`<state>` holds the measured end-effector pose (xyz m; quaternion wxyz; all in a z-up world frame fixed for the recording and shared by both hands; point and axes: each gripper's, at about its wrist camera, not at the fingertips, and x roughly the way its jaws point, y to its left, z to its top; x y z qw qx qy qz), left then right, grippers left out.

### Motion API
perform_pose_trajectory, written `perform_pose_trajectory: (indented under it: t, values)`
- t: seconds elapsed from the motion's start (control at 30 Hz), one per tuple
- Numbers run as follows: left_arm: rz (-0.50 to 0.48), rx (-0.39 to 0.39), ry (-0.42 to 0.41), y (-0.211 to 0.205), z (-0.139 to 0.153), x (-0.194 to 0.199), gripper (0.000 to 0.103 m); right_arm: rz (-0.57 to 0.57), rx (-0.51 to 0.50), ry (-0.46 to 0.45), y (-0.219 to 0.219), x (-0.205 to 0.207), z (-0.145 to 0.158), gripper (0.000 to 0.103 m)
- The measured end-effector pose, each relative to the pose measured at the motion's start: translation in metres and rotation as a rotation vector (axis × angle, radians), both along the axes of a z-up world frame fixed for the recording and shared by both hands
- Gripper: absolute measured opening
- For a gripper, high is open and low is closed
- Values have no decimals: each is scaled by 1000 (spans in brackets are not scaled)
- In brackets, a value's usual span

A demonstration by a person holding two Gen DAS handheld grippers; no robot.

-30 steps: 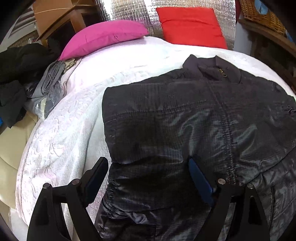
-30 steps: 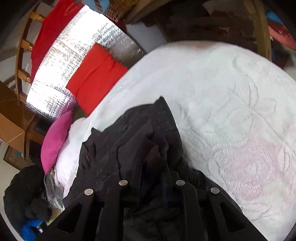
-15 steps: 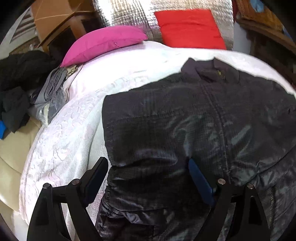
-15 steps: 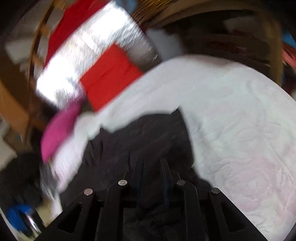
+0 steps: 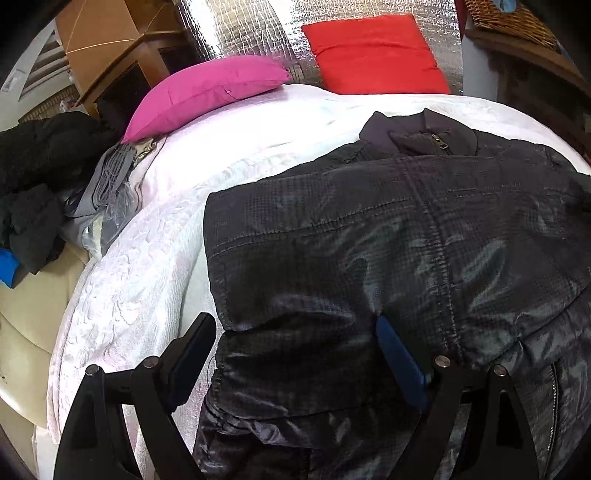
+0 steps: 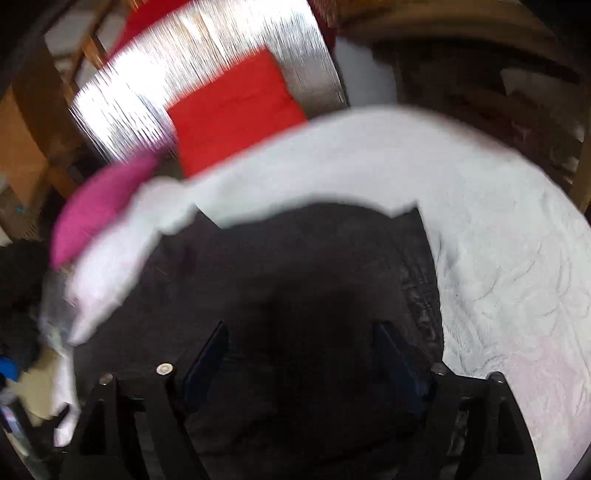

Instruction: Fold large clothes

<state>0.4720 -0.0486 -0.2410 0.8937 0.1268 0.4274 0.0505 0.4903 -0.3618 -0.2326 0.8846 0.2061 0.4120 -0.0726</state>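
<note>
A large dark quilted jacket (image 5: 388,258) lies on the white bedspread (image 5: 155,258), collar and zip (image 5: 441,142) toward the pillows, its left side folded in to a straight edge. My left gripper (image 5: 295,339) hovers open over the jacket's lower left edge, nothing pinched between its fingers. In the blurred right wrist view the jacket (image 6: 295,266) spreads flat under my right gripper (image 6: 299,350). Its jaws are opening, spread wide above the dark cloth, and the pads do not press on it.
A pink pillow (image 5: 207,92) and a red pillow (image 5: 373,55) lean at the head of the bed against a silver foil panel (image 5: 243,29). Dark clothes (image 5: 40,177) pile up at the left beside a grey item (image 5: 110,181). Wooden furniture (image 5: 532,74) stands at the right.
My right gripper let go of the bunched jacket fabric, its jaws spreading wide, and the view rolled. The jacket now lies flat. The left gripper stayed in place, open.
</note>
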Motion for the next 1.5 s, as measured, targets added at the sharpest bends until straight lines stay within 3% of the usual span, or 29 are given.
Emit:
perform_pose_trajectory:
  t: [0.1, 0.17, 0.27, 0.4, 0.6, 0.67, 0.8, 0.9, 1.03, 1.13, 1.23, 1.5]
  values:
    - [-5, 2, 2, 2, 0, 1, 89, 6, -63, 8, 6, 3, -3, 77]
    - [-2, -10, 8, 4, 1, 2, 89, 3, -50, -15, 8, -3, 7, 71]
    - [-2, -20, 10, 5, 1, 2, 89, 21, -31, -58, 9, -16, 25, 71]
    - [-4, -20, 12, 7, 1, 1, 89, 72, -58, -39, 15, -34, 42, 62]
    - [-9, -9, 8, 6, -1, -2, 89, 113, -66, 121, 18, -32, 9, 61]
    - [-5, -4, 9, 5, -2, -1, 89, 134, -114, 113, 23, -33, 14, 61]
    - [1, -5, 11, 4, -1, 1, 89, 128, -62, 50, 16, -41, 30, 61]
    - [4, 0, 10, 3, -2, 2, 90, 102, -105, 15, 9, -48, 37, 61]
    - [9, 3, 10, 5, -3, 2, 92, 126, -80, 117, 7, -31, 5, 61]
    - [16, -15, 17, 8, -2, 1, 92, 158, -117, 106, 12, -33, 13, 61]
    - [19, -19, 14, 10, 1, -5, 92, 157, -55, 63, 5, -48, 23, 61]
    - [-88, 82, -112, -2, 22, -77, 92, 147, 5, -78, -7, -124, 55, 63]
